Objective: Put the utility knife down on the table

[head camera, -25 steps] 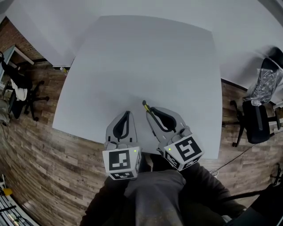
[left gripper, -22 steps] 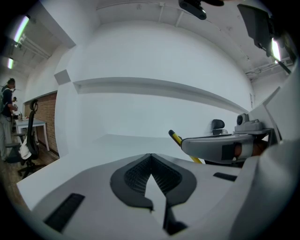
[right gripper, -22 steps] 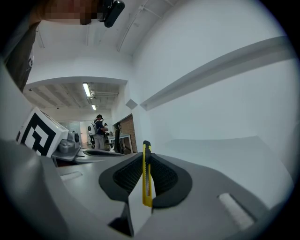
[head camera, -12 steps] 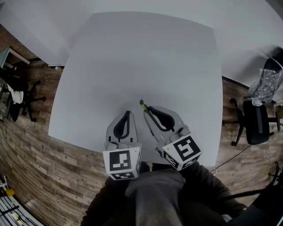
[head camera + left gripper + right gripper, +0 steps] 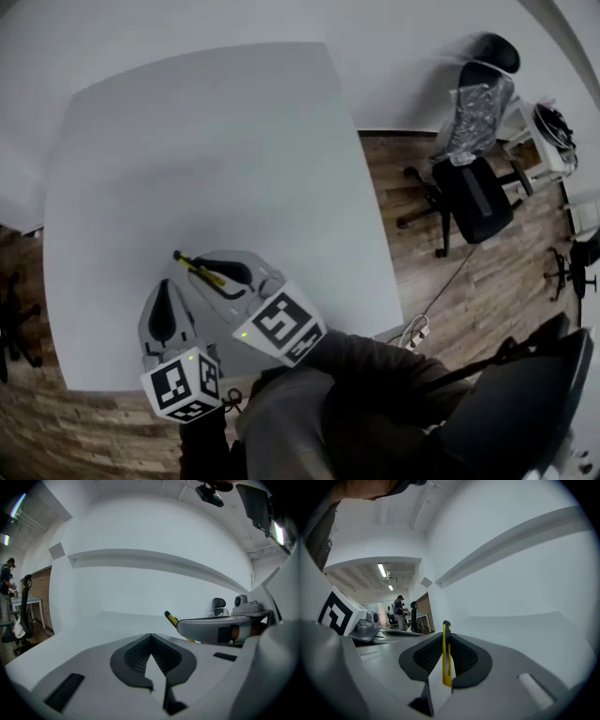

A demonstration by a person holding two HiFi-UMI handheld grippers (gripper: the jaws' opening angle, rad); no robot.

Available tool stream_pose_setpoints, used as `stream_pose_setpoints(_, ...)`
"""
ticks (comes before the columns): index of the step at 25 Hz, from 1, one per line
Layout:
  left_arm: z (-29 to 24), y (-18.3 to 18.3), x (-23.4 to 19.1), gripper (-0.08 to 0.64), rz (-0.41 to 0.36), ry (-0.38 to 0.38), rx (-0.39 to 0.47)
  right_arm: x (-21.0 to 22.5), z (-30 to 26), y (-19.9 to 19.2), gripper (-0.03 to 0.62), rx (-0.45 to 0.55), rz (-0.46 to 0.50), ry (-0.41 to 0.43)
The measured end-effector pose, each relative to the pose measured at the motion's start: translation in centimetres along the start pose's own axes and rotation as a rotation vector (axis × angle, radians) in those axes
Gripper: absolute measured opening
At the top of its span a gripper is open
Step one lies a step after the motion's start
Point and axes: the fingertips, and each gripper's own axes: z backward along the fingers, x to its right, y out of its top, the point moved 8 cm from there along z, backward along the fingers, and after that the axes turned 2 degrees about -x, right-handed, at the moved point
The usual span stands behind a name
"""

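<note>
Being clamped in the right gripper [image 5: 446,638], the utility knife [image 5: 447,665] is held over the bench [image 5: 206,141]; the left gripper [image 5: 151,638] is closed, empty. Lowering and release are judged to be called for next.

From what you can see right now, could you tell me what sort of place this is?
Probably an office or workshop room: a large white table, a black swivel office chair, and wood-plank flooring.

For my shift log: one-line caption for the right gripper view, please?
Yellow knife clamped edge-on in the shut right gripper, white table beyond.
</note>
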Motion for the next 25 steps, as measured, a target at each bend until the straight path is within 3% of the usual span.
stream_pose_setpoints(6, 1.7, 0.1, 1.8, 0.003, -0.007, -0.001, 0.01, -0.8, 2.3, 0.8, 0.051, 0.019, 0.012, 0.013)
stream_pose_setpoints(25, 1.4, -1.4, 2.2, 0.003, 0.012, 0.017, -0.006, -0.1, 2.2, -0.7, 0.052, -0.015, 0.008, 0.043)
